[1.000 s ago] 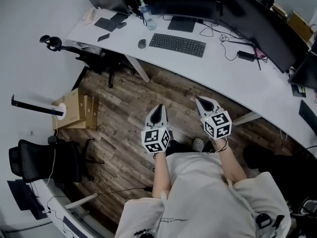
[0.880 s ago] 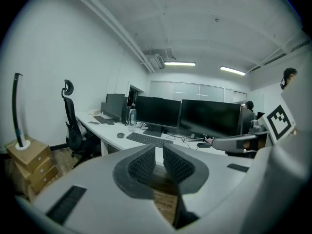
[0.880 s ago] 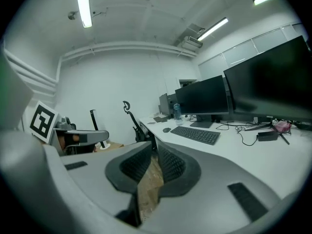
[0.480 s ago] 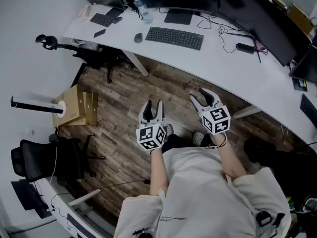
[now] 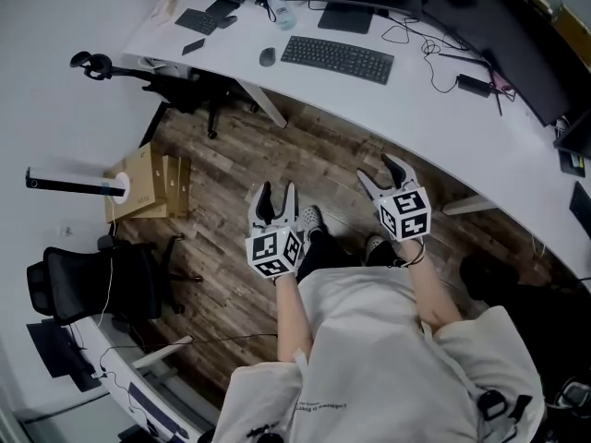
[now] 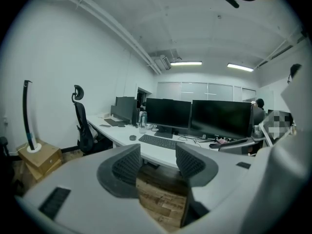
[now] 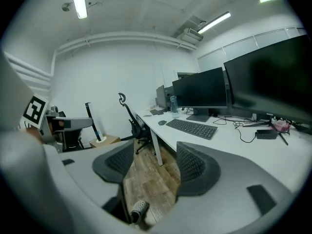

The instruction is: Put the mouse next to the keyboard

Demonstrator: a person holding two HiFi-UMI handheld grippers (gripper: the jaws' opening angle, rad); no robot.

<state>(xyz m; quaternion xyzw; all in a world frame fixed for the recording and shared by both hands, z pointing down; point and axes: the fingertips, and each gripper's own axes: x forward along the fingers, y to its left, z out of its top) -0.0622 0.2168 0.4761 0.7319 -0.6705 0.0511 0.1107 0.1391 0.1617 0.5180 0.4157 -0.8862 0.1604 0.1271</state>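
Note:
A small dark mouse (image 5: 268, 56) lies on the white desk (image 5: 416, 109), just left of a black keyboard (image 5: 337, 59). Both also show far off in the left gripper view, mouse (image 6: 132, 137) and keyboard (image 6: 158, 141), and in the right gripper view, mouse (image 7: 162, 123) and keyboard (image 7: 191, 127). My left gripper (image 5: 278, 197) and right gripper (image 5: 380, 172) hang over the wooden floor, well short of the desk. The jaws of both are opening, with nothing between them; only floor shows in the gaps of the left gripper (image 6: 158, 162) and the right gripper (image 7: 154, 162).
Dark monitors (image 5: 462, 7) line the desk's back edge, with a water bottle (image 5: 274, 7) and cables (image 5: 434, 49) nearby. A black office chair (image 5: 175, 90) stands at the desk's left end. Cardboard boxes (image 5: 148, 187) sit on the floor to the left. The person's shoes (image 5: 312, 220) are below the grippers.
Both grippers have gone from shut to open. They have dropped slightly toward the person's body, and the left one has shifted left.

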